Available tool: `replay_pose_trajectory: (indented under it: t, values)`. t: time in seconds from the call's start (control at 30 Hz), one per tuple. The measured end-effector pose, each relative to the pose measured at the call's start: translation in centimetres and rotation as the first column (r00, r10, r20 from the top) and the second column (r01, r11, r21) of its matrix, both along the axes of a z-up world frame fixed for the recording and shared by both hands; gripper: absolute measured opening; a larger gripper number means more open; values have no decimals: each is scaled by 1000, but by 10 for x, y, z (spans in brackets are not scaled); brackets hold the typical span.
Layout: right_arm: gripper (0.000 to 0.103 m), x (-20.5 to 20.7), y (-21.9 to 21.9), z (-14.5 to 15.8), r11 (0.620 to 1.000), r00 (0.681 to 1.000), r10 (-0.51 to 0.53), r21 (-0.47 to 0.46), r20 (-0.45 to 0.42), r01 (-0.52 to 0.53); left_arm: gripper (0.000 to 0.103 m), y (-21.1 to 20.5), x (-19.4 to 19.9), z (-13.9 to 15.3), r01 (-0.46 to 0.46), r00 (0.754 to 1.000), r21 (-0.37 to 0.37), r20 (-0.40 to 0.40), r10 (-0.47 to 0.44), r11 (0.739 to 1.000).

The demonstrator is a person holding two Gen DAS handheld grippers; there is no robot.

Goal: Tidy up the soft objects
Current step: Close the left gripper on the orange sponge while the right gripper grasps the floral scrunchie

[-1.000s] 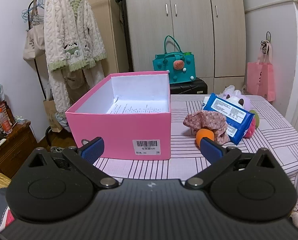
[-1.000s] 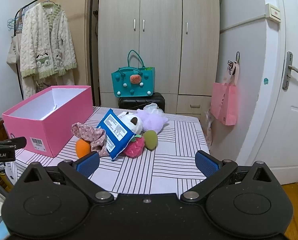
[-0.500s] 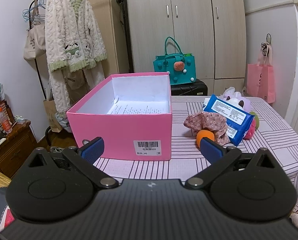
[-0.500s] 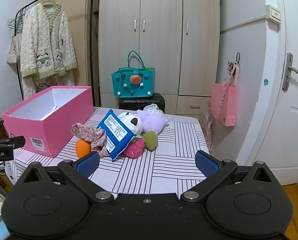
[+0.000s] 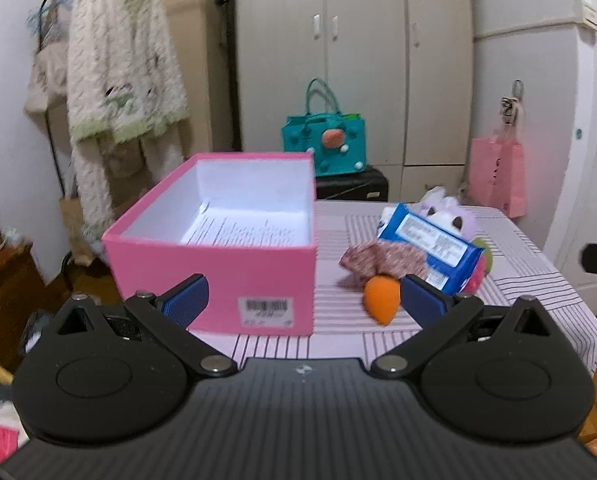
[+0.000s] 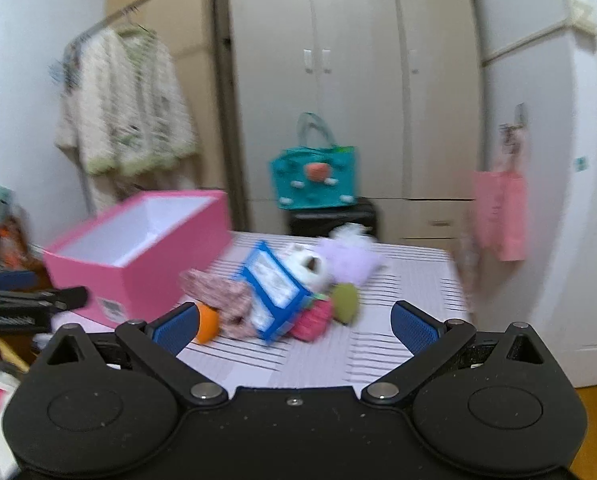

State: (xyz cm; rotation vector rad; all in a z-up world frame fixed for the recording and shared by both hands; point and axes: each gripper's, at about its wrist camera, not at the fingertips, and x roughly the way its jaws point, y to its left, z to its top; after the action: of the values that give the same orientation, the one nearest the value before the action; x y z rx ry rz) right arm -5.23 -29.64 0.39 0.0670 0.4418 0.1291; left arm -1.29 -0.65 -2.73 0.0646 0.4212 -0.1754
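An open pink box (image 5: 218, 256) (image 6: 138, 248) stands on the striped table, holding only a printed sheet. To its right lies a pile of soft things: an orange ball (image 5: 380, 298) (image 6: 207, 324), a floral cloth (image 5: 382, 260) (image 6: 222, 296), a blue wipes pack (image 5: 430, 240) (image 6: 274, 284), a pink strawberry toy (image 6: 312, 320), a green toy (image 6: 344, 302), and white and purple plush (image 6: 338, 258). My left gripper (image 5: 302, 300) is open and empty before the box. My right gripper (image 6: 294, 326) is open and empty before the pile.
The striped table (image 5: 338, 220) ends close at the front and right. Behind stand a wardrobe (image 5: 358, 60), a teal bag (image 5: 324, 140) on a black case, a clothes rack with a cream cardigan (image 5: 122, 80), a hanging pink bag (image 5: 496, 176) and a door at right.
Both grippers have moved: the views are now blurred and both cameras sit higher and closer over the table. The right view has swung left toward the pile. Nothing was grasped.
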Motion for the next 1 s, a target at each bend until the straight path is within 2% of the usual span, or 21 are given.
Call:
replay_pose_trajectory:
  t: [0.1,0.27,0.43,0.53,0.6,0.7,0.83,0.9,0.93,0.97,1.0]
  values:
    - [103,22,-4,-3,996,996,88,33,-29,-87,100,-10,6,3,39,999,8,15,-39,999]
    - [102,59,-2,-3,982,981,186,15,-50,-186,97,-35,21,-7,120,993,32,-15,-120,992]
    - [87,95,-2,-11,957,952,287,76,-112,-279,84,-56,40,-24,190,979,8,-82,-189,982]
    - [75,114,0,-16,933,923,356,112,-146,-342,70,-65,52,-36,212,971,10,-114,-210,977]
    - [68,128,2,-19,912,898,407,136,-169,-388,63,-71,60,-45,216,967,10,-139,-213,976]
    - [67,144,7,-25,893,871,448,148,-201,-425,57,-76,74,-57,202,965,2,-170,-199,979]
    - [67,162,18,-34,878,848,479,141,-226,-458,52,-83,87,-68,161,975,59,-161,-150,985]
    - [67,172,22,-40,875,840,484,160,-247,-457,47,-86,92,-72,155,977,86,-163,-140,984]
    - [67,177,24,-44,875,837,483,167,-257,-454,44,-87,95,-74,159,975,91,-170,-142,983]
    - [67,183,25,-48,877,836,480,175,-268,-448,35,-88,98,-76,164,973,91,-181,-145,982]
    - [67,188,26,-51,878,834,477,182,-276,-442,32,-89,101,-78,170,970,91,-192,-150,981]
